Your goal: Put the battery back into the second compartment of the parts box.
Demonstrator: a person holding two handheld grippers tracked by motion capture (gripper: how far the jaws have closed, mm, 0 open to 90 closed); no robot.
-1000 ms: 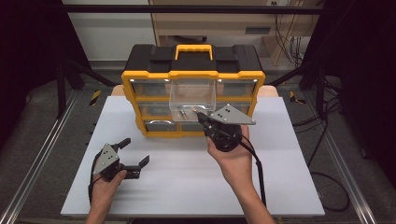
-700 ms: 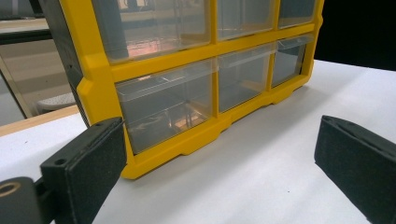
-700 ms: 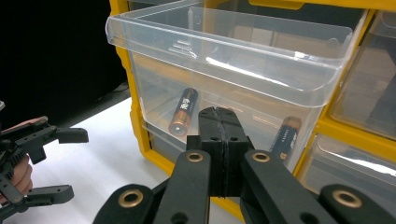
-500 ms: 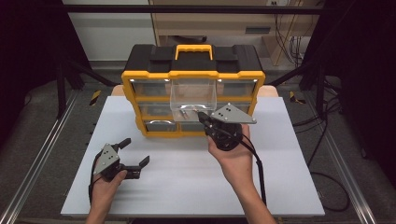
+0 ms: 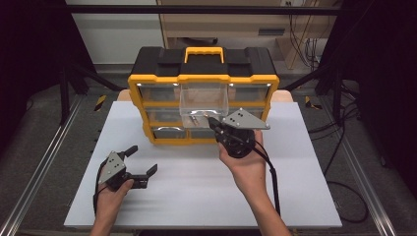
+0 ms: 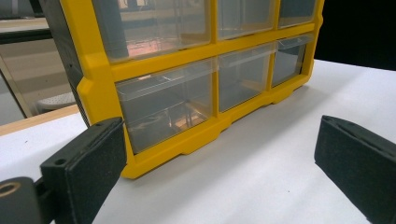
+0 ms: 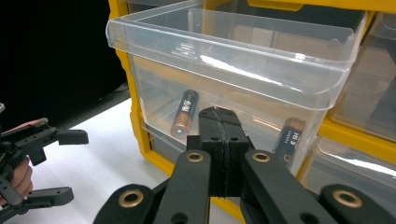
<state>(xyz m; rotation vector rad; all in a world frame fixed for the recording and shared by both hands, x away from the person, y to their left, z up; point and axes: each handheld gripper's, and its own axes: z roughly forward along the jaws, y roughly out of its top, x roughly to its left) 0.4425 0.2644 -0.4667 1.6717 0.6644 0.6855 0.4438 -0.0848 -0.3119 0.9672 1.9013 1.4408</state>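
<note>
Right gripper view: black claw (image 7: 219, 122) pressed together before clear plastic drawer (image 7: 224, 60).

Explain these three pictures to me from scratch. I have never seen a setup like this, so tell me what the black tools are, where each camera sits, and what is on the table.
A person sits at a white table and holds a black two-jaw gripper in each hand. The high view looks down from above the person. The other two pictures come from small cameras riding on the grippers, looking along their jaws.

On the table stands a yellow and black plastic organiser with clear drawers. Its middle clear drawer is pulled out, and two cylindrical batteries lie inside it.

The right gripper has its jaws shut, their tips right at the front wall of the pulled-out drawer; whether they touch it I cannot tell. Nothing is between them. The left gripper is low over the table, apart from the organiser, jaws wide open and holding nothing.
</note>
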